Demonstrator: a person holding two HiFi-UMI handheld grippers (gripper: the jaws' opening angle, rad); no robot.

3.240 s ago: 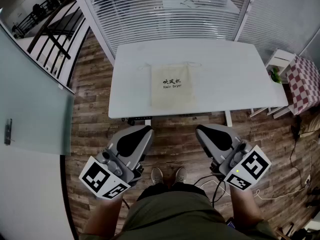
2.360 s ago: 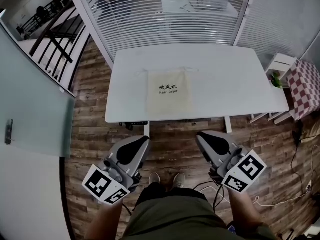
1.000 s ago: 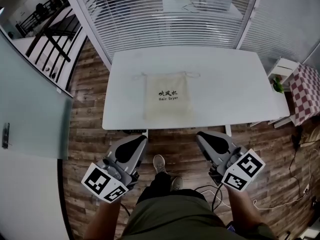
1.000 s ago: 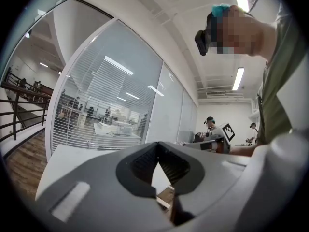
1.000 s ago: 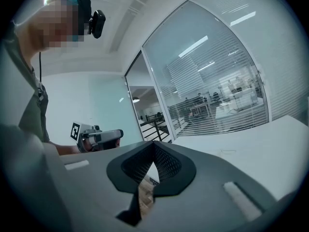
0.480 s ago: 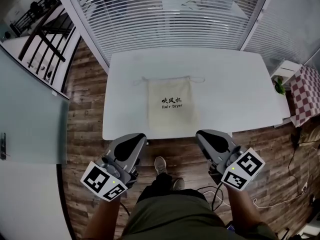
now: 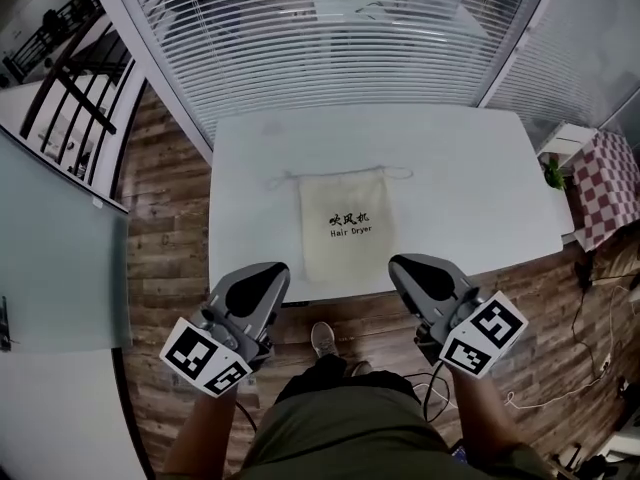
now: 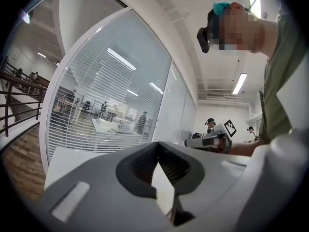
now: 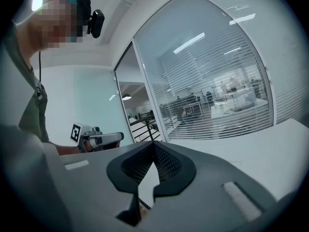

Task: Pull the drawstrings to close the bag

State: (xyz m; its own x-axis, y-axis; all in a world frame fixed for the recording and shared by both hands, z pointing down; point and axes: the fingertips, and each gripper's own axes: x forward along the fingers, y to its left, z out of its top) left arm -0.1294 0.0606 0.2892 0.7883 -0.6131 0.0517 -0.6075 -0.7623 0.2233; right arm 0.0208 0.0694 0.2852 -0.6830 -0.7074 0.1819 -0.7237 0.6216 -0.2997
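So the main change over the last few seconds is that we've walked up to the white table (image 7: 470,178). A moment ago there was a wide strip of wood floor between our grippers and its near edge. In the head view now, both gripper noses sit right at that edge.

The cloth "Hair Dryer" bag (image 7: 347,230) lies flat in the middle of the frame. Its mouth points away from us, and the drawstrings (image 7: 398,173) trail out left and right along the top hem. The mouth isn't cinched at all, so none of the actual task is done yet.

The left gripper (image 7: 262,276) is at lower left and the right gripper (image 7: 415,271) at lower right. Each gripper's own view shows the jaws pressed together with nothing between them. Neither is touching the bag or the strings.

Basically we're in range now. We reckon the next step is to open both grippers and reach past the bag to those string ends.
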